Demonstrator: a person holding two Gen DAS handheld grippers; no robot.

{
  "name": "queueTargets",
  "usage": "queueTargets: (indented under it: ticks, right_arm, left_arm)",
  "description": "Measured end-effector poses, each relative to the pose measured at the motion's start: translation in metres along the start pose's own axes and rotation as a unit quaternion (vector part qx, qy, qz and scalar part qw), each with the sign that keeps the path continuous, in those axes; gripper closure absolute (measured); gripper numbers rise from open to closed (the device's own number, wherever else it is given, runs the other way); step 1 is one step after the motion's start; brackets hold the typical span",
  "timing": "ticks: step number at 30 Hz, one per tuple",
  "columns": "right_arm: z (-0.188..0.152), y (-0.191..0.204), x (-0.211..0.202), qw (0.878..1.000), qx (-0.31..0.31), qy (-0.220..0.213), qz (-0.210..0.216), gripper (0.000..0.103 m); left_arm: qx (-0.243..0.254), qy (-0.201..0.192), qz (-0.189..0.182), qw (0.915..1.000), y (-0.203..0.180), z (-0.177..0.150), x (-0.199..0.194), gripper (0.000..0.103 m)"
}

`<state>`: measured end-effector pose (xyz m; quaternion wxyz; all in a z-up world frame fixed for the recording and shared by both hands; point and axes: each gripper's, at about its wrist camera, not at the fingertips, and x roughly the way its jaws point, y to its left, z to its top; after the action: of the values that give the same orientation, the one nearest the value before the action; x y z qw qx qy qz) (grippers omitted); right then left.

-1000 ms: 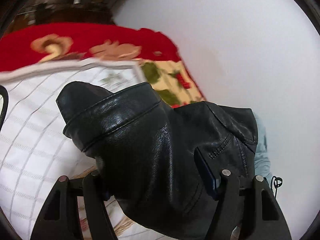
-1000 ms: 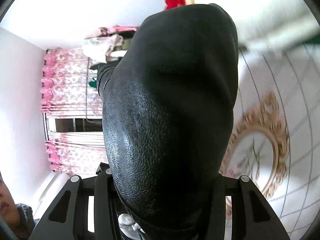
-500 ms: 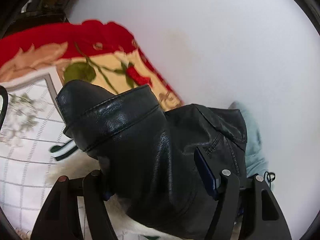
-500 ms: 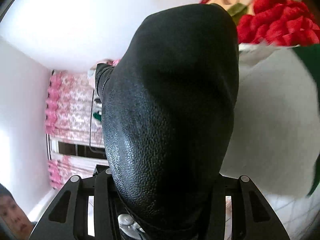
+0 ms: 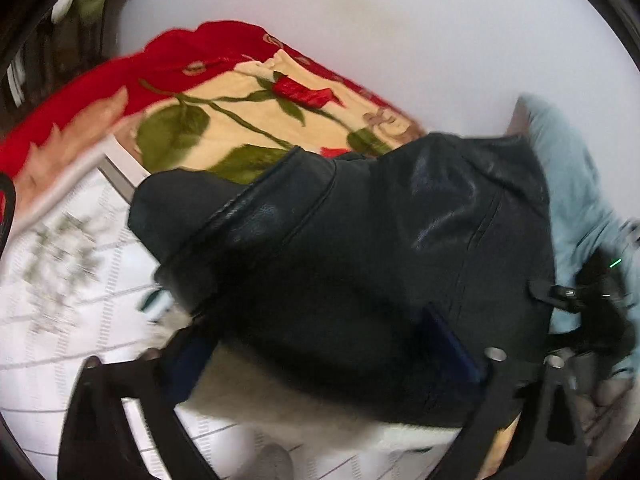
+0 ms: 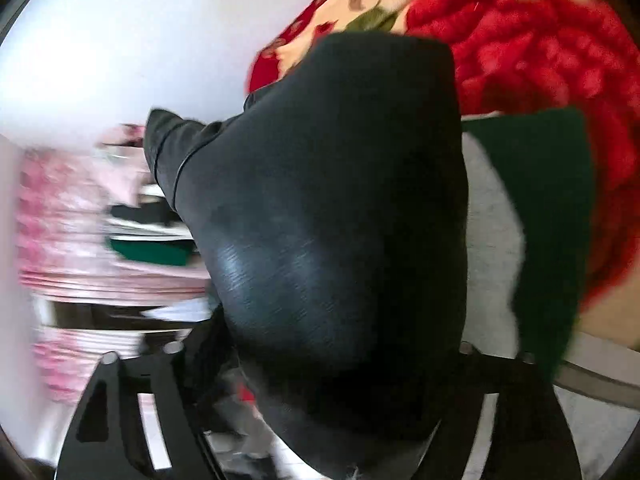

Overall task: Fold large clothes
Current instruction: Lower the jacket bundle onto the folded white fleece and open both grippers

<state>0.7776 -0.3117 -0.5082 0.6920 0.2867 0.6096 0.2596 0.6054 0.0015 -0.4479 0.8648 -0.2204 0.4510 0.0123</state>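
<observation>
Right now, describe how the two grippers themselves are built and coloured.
Both are matte black plastic. The left gripper has two angular fingers with cut-out slots, silver round bolt heads near the tips, and blue pads on the inner faces. The right gripper has the same slotted black fingers and silver bolts; its pads are hidden.

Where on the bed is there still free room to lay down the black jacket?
Free: the white checked sheet, bordered by the black leather jacket and the red flowered blanket. In the right wrist view, a pale grey patch lies between jacket and a dark green cloth. Crowded: toward the light blue garment.
</observation>
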Motion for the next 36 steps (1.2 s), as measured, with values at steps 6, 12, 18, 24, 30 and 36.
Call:
queueTargets:
  ticks: [6,12,18,24,30,36]
  right_arm:
    - [-0.048,0.066,-0.017,0.961,-0.078,-0.047,-0.261,0.0]
    - [-0.126,0.115,-0.05,0.911,-0.085,-0.118,-0.386,0.0]
    - [-0.211,0.172,-0.1,0.893,-0.068,-0.162,-0.414,0.0]
    - [-0.297,0.277,-0.175,0.873,-0.056,-0.219,-0.431,0.0]
    - [-0.385,0.366,-0.234,0.86,-0.061,-0.265,-0.431,0.0]
    - [-0.47,0.439,-0.285,0.855,-0.079,-0.298,-0.417,0.0]
  left_arm:
    - [0.093,-0.012,0.111,0.9895,-0.026,0.0,-0.04,0.001]
    - [0.162,-0.026,0.157,0.9739,-0.047,0.002,-0.096,0.001]
    - [0.191,-0.025,0.139,0.9715,-0.058,0.0,-0.185,0.001]
    - [0.208,-0.036,0.115,0.9705,-0.06,-0.01,-0.286,0.001]
    - [0.221,-0.049,0.1,0.9688,-0.054,-0.025,-0.392,0.001]
    - [0.227,-0.073,0.09,0.967,-0.05,-0.043,-0.467,0.001]
